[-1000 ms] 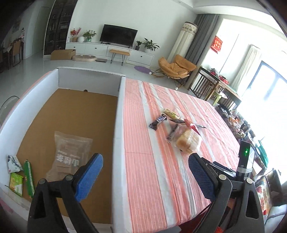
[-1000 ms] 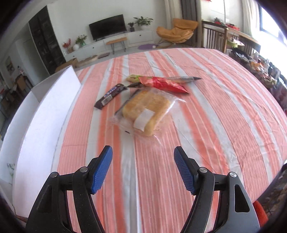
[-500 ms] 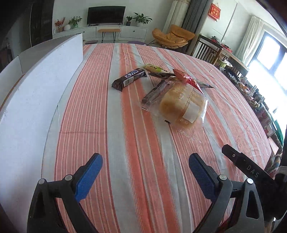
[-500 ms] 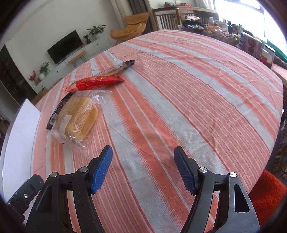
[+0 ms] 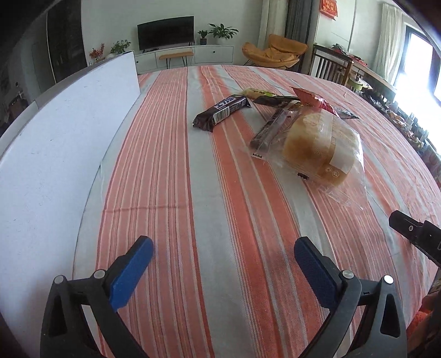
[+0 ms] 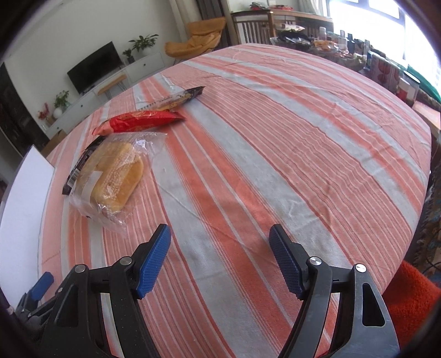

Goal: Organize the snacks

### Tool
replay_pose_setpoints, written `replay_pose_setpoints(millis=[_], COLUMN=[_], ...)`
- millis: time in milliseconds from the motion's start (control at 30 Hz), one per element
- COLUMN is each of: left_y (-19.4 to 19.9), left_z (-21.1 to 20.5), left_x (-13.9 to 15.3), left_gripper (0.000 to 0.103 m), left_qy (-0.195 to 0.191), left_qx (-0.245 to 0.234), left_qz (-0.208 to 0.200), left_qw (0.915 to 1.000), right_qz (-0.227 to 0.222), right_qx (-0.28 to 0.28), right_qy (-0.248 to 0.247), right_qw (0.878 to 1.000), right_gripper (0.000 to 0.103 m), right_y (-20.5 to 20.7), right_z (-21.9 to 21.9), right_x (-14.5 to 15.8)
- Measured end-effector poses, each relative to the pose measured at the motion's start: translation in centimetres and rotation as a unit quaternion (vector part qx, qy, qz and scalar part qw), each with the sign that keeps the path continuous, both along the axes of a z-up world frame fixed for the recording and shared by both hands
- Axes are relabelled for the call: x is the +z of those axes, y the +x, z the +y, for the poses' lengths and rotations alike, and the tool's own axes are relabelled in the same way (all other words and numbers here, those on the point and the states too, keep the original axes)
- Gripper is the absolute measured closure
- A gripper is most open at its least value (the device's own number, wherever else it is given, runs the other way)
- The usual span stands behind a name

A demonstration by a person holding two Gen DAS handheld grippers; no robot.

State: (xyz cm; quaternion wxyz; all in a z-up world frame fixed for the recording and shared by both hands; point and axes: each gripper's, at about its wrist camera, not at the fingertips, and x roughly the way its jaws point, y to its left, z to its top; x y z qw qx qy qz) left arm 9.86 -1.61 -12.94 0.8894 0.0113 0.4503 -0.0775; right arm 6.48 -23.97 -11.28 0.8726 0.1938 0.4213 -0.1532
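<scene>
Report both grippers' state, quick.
Left gripper: jaws opening, nothing between them.
Right gripper: jaws opening, nothing between them.

A home, open living and dining room. Flat television [image 5: 165, 32] on a long white low cabinet [image 5: 190, 55] with potted plants [image 5: 222, 29], orange lounge chair [image 5: 274, 51] near grey curtains [image 5: 300, 20]. Wooden dining chair [image 5: 329, 67] beside the striped-cloth bench [image 5: 171, 165].
</scene>
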Motion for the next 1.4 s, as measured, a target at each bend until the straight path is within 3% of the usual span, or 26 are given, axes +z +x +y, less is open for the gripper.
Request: replay_pose_setpoints(millis=[400,1067,1400], left_y=[-0.1,0.6,0.9], left_z=[-0.4,0.6,0.8], left_x=[-0.1,0.0,-0.1], left_gripper=[0.000,0.000,0.000], left_qy=[0.019,0.022,0.025], left_qx=[-0.006,-0.025,-0.037], left_qz=[0.002,0.005,0.007], left_qw=[0.9998,0.9994,0.9990], right_qz=[0.013,0.001,0.010], right_qx=[0.006,0.005,0.010], right_qy=[-0.022,0.002,-0.013], right_qw=[1.000,1.000,1.000], right_gripper=[0.022,0.022,0.019], right_y=[0.2,-0.7,-0.6], right_z=[0.6,-0.3,0.1], right_x=[0.0,0.3,0.3])
